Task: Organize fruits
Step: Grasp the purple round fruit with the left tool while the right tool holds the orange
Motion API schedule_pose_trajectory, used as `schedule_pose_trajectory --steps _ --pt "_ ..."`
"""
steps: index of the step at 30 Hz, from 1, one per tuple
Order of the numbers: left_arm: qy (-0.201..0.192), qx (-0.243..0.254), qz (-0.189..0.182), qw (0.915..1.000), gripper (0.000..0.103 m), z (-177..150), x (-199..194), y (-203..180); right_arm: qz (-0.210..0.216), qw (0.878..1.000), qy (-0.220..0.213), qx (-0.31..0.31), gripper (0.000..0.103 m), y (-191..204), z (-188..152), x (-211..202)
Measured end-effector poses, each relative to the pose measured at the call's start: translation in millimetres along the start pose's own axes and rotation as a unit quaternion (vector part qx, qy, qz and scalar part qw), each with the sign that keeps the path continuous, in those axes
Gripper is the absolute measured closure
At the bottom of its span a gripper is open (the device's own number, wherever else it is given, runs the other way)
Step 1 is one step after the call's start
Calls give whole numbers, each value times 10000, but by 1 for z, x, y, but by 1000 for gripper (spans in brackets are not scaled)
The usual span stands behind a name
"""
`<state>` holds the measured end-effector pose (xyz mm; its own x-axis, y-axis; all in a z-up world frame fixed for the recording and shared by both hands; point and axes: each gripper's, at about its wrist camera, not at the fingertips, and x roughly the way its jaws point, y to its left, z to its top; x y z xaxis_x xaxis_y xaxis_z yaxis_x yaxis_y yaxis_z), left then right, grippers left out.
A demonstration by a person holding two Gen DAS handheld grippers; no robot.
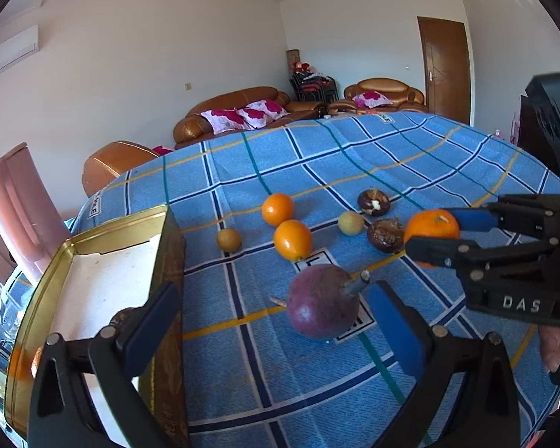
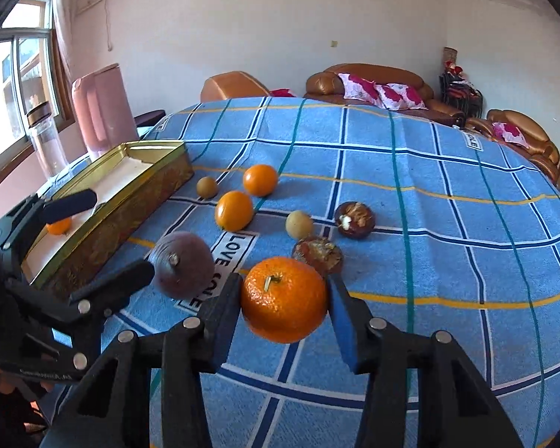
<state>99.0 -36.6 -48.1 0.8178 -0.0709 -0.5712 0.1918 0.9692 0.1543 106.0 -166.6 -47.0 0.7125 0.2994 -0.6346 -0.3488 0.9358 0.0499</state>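
My right gripper (image 2: 283, 317) is shut on a tangerine (image 2: 283, 298), a pad pressed to each of its sides; in the left wrist view the same tangerine (image 1: 431, 227) sits between its fingers (image 1: 429, 248). My left gripper (image 1: 272, 328) stands wide open, one finger over the gold tin (image 1: 112, 229), the other right of a purple fruit (image 1: 319, 304) that lies untouched. The tin (image 2: 149, 145) holds one orange (image 2: 58, 226). Two oranges (image 2: 260, 180) (image 2: 234, 211), two small pale fruits (image 2: 207, 187) (image 2: 299, 224) and two dark split fruits (image 2: 354, 220) (image 2: 317, 255) lie loose.
A blue checked cloth (image 2: 429, 224) covers the table. A pink jug (image 2: 100, 112) and a glass jar (image 2: 44, 142) stand behind the tin near the table's left edge. Brown sofas (image 2: 373, 86) lie beyond the far edge. A hand (image 1: 550, 347) holds the right gripper.
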Motion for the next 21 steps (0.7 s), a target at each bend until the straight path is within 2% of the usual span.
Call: schedule_pose_trajectory --steps 4,8,10,12,13,15,21 --pt "167 142 -192 9996 3 2 7 -10 -54 9998 -12 200 56 -12 0 2" --pt "398 319 -337 9981 5 3 17 -19 2 10000 -29 92 55 -8 1 1" --pt "556 336 -378 9972 21 4 26 -20 84 10000 17 32 55 -5 0 3" --pt "654 315 -436 9964 30 5 32 -19 86 9999 42 -68 55 0 0 5" --pt "718 302 -469 9959 41 5 35 -19 87 9999 50 -78 55 0 0 5" --pt "838 268 -616 9942 49 4 39 -17 146 9999 58 -8 55 -3 0 5" --pt "858 202 -715 9935 50 3 40 -15 267 9996 47 50 55 -4 -1 5"
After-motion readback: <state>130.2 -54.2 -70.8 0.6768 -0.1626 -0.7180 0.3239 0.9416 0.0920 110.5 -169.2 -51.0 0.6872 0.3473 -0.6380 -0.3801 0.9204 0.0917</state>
